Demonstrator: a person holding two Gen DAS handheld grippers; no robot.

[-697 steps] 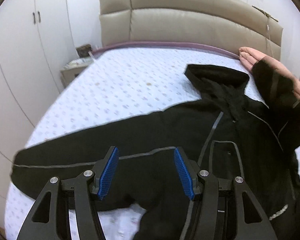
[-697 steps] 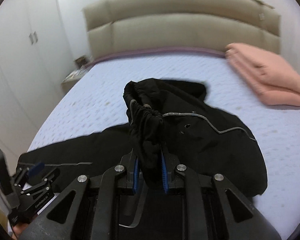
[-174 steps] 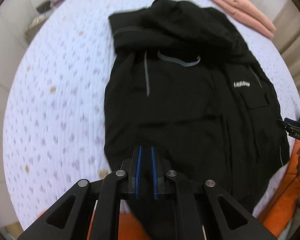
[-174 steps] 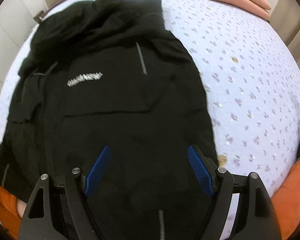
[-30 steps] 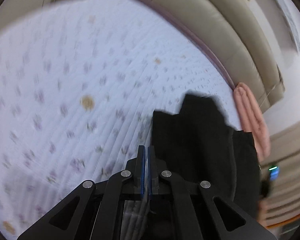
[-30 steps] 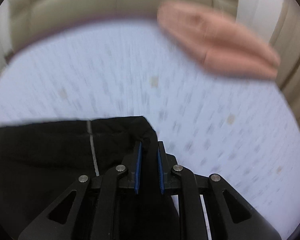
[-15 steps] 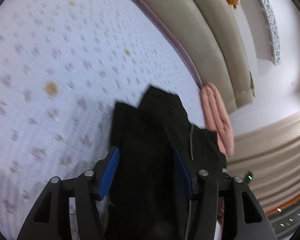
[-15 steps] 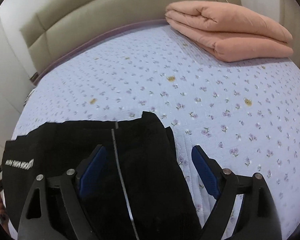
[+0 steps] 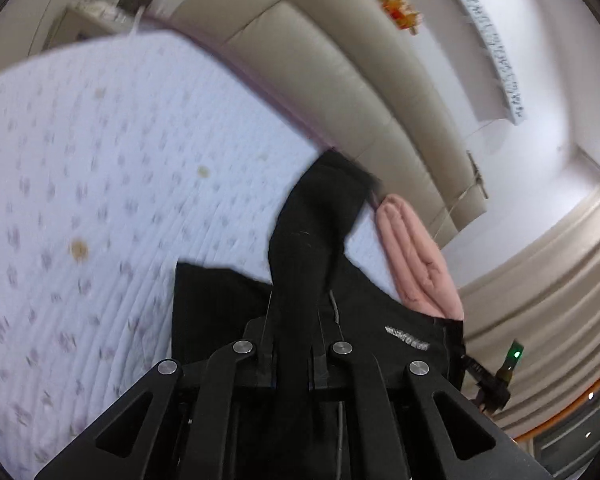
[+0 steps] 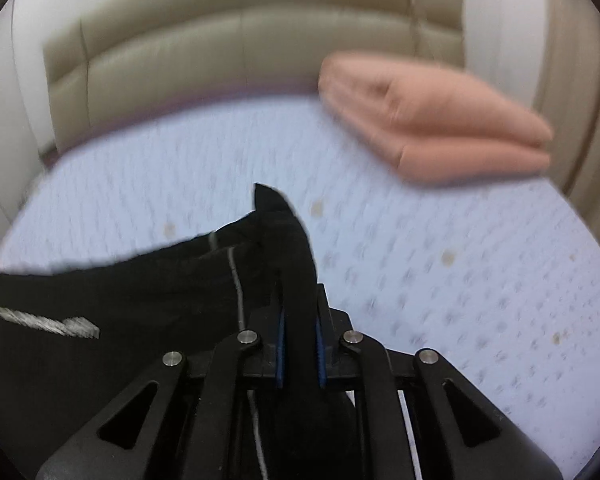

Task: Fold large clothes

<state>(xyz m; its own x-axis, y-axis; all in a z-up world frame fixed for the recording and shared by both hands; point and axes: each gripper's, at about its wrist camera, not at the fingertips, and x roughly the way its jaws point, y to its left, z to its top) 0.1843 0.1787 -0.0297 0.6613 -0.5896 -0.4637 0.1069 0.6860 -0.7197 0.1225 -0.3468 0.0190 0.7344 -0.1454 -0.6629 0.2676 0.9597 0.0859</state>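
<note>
The black jacket (image 9: 216, 304) with grey piping and a white logo lies folded on the bed and also shows in the right wrist view (image 10: 100, 300). My left gripper (image 9: 292, 344) is shut on a bunched edge of the jacket, and a flap of black cloth stands up ahead of the jaws. My right gripper (image 10: 299, 344) is shut on another edge of the jacket, with cloth pinched between the blue pads (image 10: 280, 344). Both views are motion-blurred.
The bed (image 9: 80, 160) has a lilac flowered quilt. A folded pink blanket (image 10: 428, 136) lies at the far right by the beige padded headboard (image 10: 240, 48). A nightstand (image 9: 96, 28) stands at the far left, curtains at the right.
Half a second ago both grippers were open over the folded jacket. Now both have shut on its edges and lifted cloth. The cameras have tilted up toward the headboard.
</note>
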